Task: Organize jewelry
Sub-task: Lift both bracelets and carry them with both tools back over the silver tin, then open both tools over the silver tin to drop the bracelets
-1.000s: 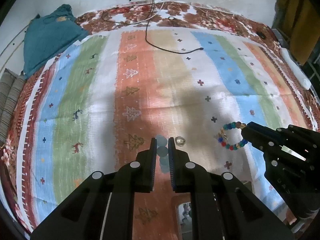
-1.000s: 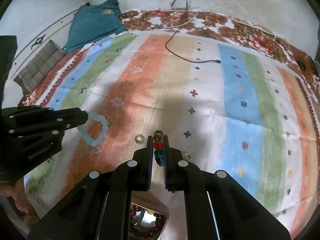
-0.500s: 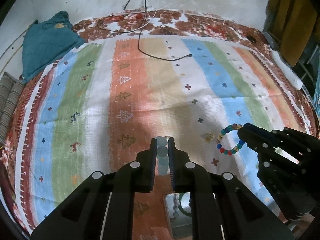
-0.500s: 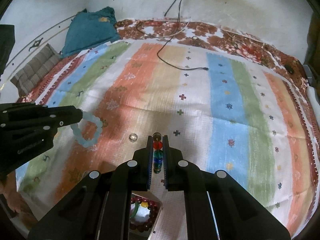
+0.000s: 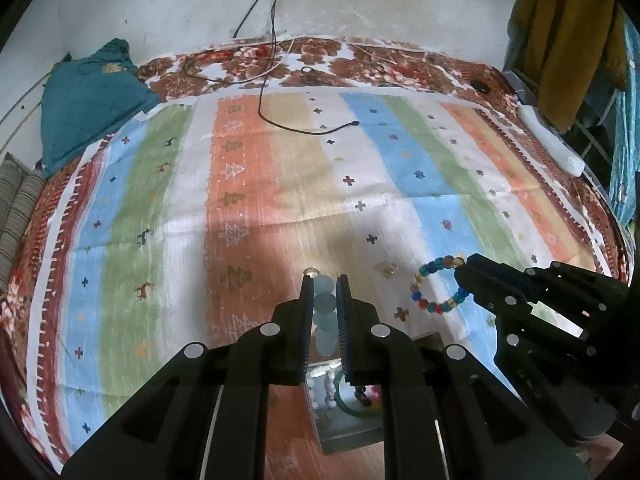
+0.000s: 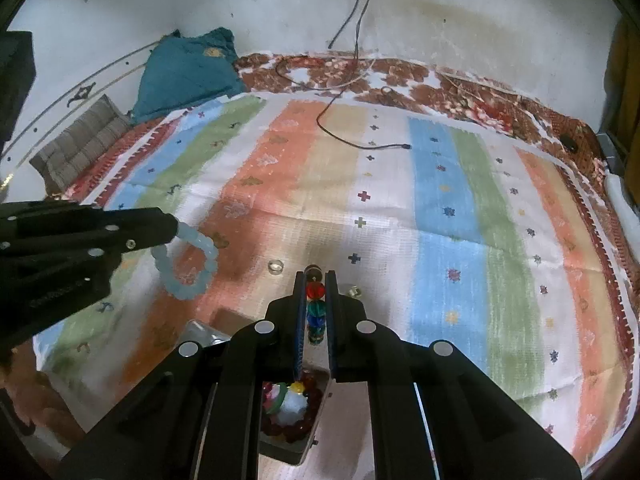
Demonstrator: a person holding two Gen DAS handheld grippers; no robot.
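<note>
Left gripper (image 5: 324,292) squeezing a pale blue round-bead bracelet (image 6: 188,266), right gripper (image 6: 314,292) pinching a many-coloured glass-bead bracelet (image 5: 438,284), both held above the striped cloth (image 6: 400,200), small open box (image 6: 294,412) near, below them, holding dark red beads, green ring, white and yellow bits.

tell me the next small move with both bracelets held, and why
Probably bring both claws back over the open jewelry box. The left claw grips the pale blue bracelet, the right claw the multicolored bracelet, and both bracelets hang clear of the striped blanket.
</note>
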